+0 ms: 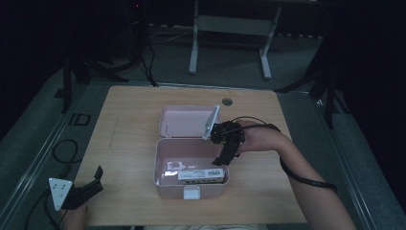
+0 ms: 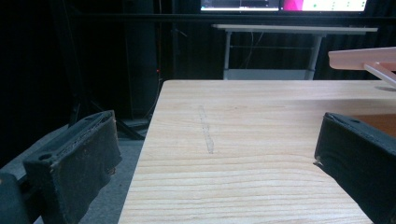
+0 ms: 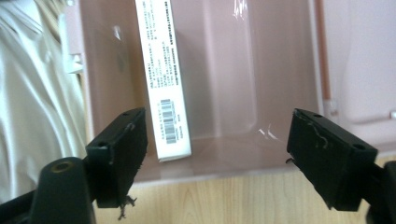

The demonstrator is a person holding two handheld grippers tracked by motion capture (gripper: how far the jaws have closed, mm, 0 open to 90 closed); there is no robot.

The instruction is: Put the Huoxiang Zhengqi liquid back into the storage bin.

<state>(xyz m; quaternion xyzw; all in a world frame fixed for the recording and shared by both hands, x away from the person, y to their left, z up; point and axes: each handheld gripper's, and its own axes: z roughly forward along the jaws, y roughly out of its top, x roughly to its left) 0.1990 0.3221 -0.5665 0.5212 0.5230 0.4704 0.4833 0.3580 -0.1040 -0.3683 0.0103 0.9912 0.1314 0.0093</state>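
The left gripper, its matte black jaws spread wide with nothing between them, rests at the pale, grained wooden table edge. The right gripper, jaws likewise parted and empty, hangs over the smooth pink plastic box; beneath it lies a flat white printed carton.

A: Where is there room on the table?

B: The whole left side is bare wood. A hand can slide there freely. The left gripper sits at the near left corner with its jaws wide apart.

A: What is in the way?

B: The pink box sits in the middle. Its lid lies open behind it. A white carton lies along the box's near wall. The rest of the box floor is free. The right gripper hangs over the box's right side, jaws wide, nothing between them.
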